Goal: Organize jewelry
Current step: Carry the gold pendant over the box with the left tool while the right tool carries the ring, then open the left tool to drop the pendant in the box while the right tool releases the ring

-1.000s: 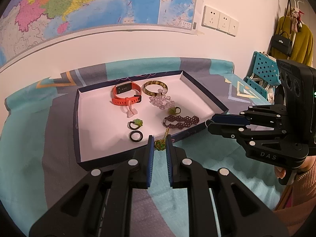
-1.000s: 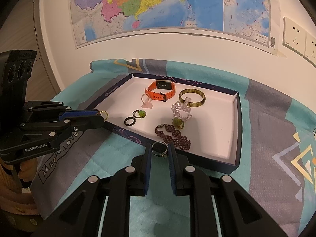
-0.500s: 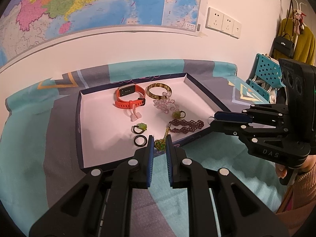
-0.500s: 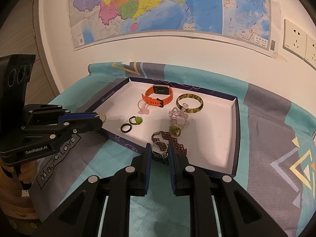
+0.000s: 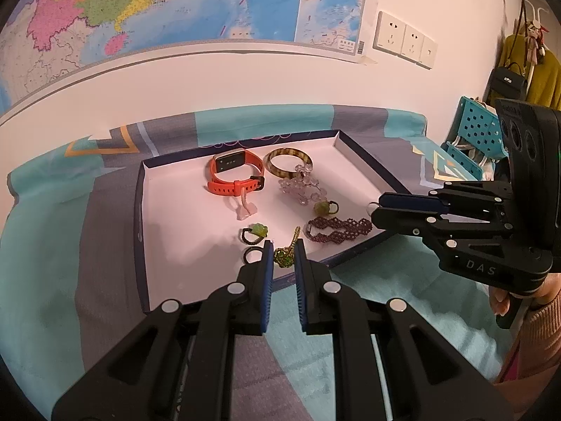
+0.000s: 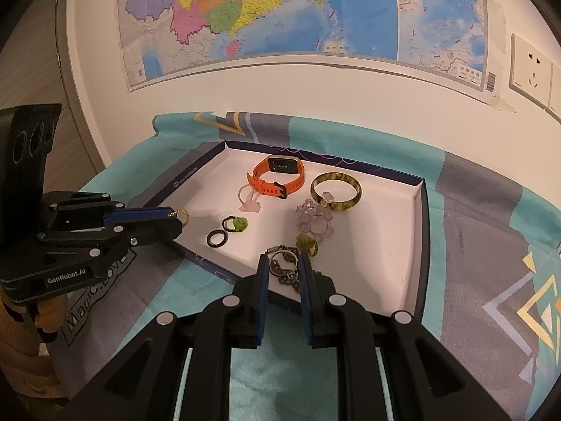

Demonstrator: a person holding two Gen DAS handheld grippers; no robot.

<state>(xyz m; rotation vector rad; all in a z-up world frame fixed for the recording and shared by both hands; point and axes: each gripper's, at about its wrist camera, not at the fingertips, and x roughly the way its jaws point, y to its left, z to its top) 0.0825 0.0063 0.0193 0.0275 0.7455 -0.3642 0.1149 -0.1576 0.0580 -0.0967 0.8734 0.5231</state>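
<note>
Blue-padded left gripper, bottom centre, is pinching a green bead pendant; right gripper is clamping a silver ring, both hanging over the near rim so pieces drop into the white tray, beyond an orange watch.

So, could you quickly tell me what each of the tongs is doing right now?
Left tongs: closed on a green beaded charm with a gold chain.
Right tongs: closed on a silver ring.
</note>
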